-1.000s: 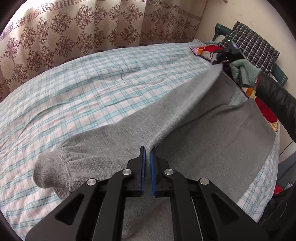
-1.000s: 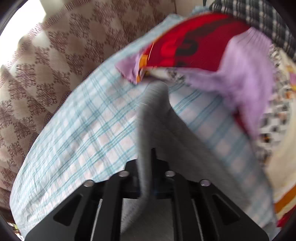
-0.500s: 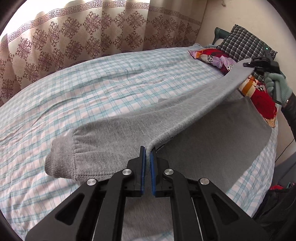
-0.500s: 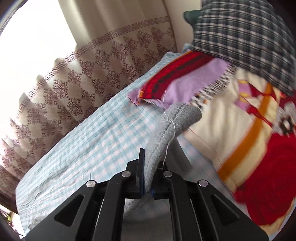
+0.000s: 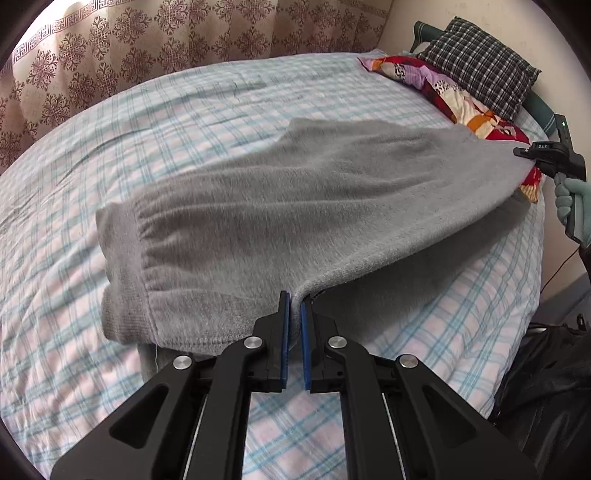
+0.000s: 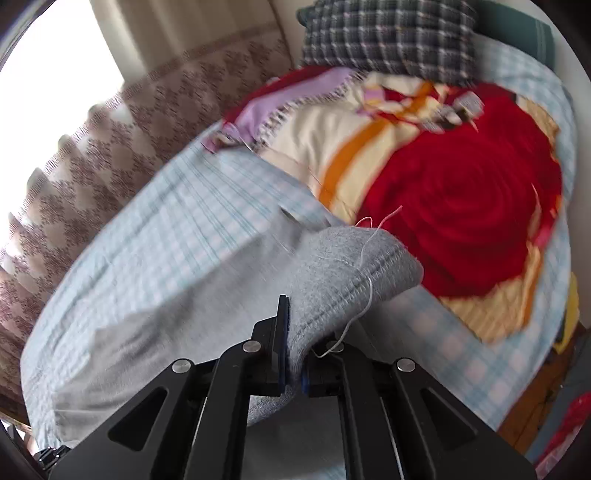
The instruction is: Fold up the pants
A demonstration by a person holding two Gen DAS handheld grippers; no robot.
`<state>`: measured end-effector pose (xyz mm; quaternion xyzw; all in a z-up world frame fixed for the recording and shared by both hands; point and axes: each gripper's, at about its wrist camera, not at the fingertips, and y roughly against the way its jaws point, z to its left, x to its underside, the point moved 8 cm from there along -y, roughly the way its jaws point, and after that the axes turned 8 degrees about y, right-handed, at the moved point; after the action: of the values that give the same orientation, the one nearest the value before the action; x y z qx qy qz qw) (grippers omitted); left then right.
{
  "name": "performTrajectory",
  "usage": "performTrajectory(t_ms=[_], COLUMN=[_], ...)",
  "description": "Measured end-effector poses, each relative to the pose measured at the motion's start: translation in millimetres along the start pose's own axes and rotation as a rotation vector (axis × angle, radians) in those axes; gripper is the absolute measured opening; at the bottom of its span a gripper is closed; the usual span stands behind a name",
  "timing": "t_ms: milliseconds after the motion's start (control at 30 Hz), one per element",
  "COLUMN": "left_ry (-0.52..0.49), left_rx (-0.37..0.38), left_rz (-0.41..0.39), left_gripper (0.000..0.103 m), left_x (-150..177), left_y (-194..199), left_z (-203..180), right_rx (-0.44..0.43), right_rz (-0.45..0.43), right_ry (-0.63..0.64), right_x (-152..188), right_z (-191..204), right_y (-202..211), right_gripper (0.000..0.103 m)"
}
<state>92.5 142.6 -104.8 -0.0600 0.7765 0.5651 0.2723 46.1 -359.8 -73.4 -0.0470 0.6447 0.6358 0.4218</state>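
Grey sweatpants (image 5: 314, 206) lie spread over the plaid bed, their ribbed waistband (image 5: 122, 266) at the left. My left gripper (image 5: 293, 306) is shut on the near edge of the pants by the waistband. My right gripper (image 5: 524, 153) shows at the far right of the left wrist view, held by a gloved hand, pinching the leg end. In the right wrist view my right gripper (image 6: 293, 332) is shut on the grey ribbed cuff (image 6: 354, 269), with a loose white thread hanging from it. The cloth is stretched between the two grippers, just above the bed.
The bed has a blue and pink plaid sheet (image 5: 184, 122). A red floral quilt (image 6: 461, 206) and a dark checked pillow (image 5: 480, 66) lie at the head end. A brown patterned curtain (image 5: 166, 33) hangs behind. The bed edge (image 5: 509, 317) drops off at the right.
Both grippers have swung the held edge of the pants toward the near side of the bed, laying one leg over the other. The right gripper has moved to the right and down.
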Motion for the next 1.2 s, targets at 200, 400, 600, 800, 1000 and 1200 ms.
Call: performTrajectory(t_ms=[200,400,600,800,1000,1200], left_ry=[-0.008,-0.029,-0.033,-0.047,-0.028,-0.052], left_rx=[-0.023,-0.050,-0.065,-0.105,-0.104,-0.104], left_rz=[0.010,0.015,0.029,0.040,0.047,0.055], left_gripper=[0.005,0.006,0.006,0.012,0.021,0.058], left_x=[16.4,23.6,29.6,34.5,35.3,36.0], left_y=[-5.2,-9.6,-19.6,-30.7,-26.0,-6.3], left_z=[-3.9,-2.8,-1.5,-1.2,-1.9,-8.1], right_rx=[0.034,0.055,0.086,0.071,0.074,0.228], right_rz=[0.032,0.013,0.078,0.094,0.075,-0.022], right_ry=[-0.010,0.004,-0.003,-0.017,-0.011,0.019], right_x=[31.2,45.5,71.2,79.3,75.7,62.3], right_z=[-16.1,-20.4,-32.3,-40.8,-51.3,-65.9], right_y=[-3.2,8.3,-13.9,-20.8,-4.7,22.7], right_gripper=[0.004,0.004,0.004,0.013,0.023,0.046])
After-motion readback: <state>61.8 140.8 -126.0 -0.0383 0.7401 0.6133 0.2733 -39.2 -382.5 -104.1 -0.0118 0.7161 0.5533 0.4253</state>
